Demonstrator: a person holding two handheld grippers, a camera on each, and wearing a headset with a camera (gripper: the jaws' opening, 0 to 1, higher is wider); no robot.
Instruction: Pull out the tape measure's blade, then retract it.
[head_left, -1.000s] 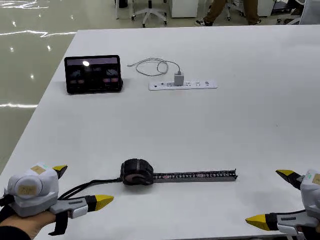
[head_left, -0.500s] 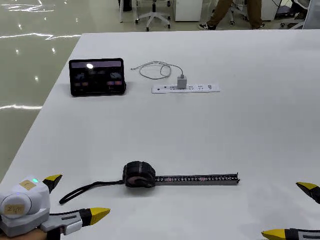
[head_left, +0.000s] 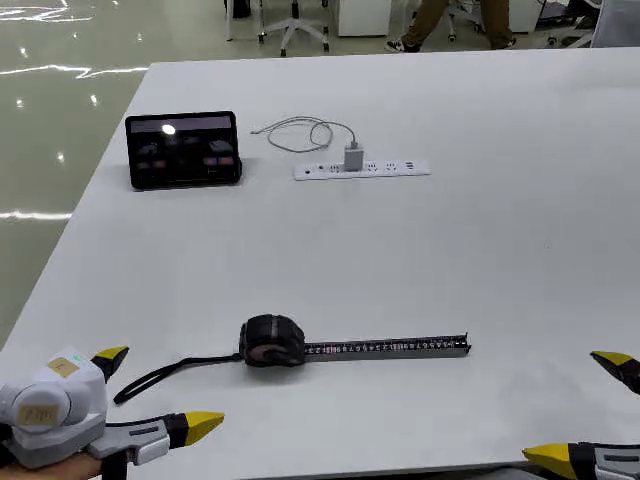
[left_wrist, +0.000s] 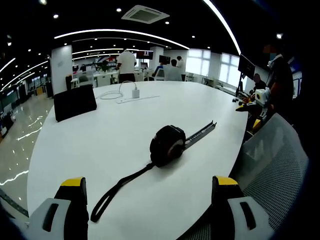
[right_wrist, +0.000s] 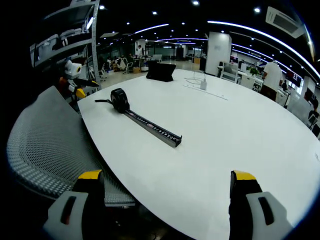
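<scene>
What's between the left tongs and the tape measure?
The black strap of the tape measure, lying on the white table and trailing toward the left tongs; clearest in the left gripper view.

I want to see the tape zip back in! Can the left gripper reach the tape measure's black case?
Probably yes. The left gripper is open, the tape measure case lies ahead of its jaws, and only the loose strap lies between.

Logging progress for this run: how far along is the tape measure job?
Done: the blade lies pulled out of the tape measure. In hand: nothing; left gripper and right gripper are open, apart from it. Left: retracting the blade.
</scene>
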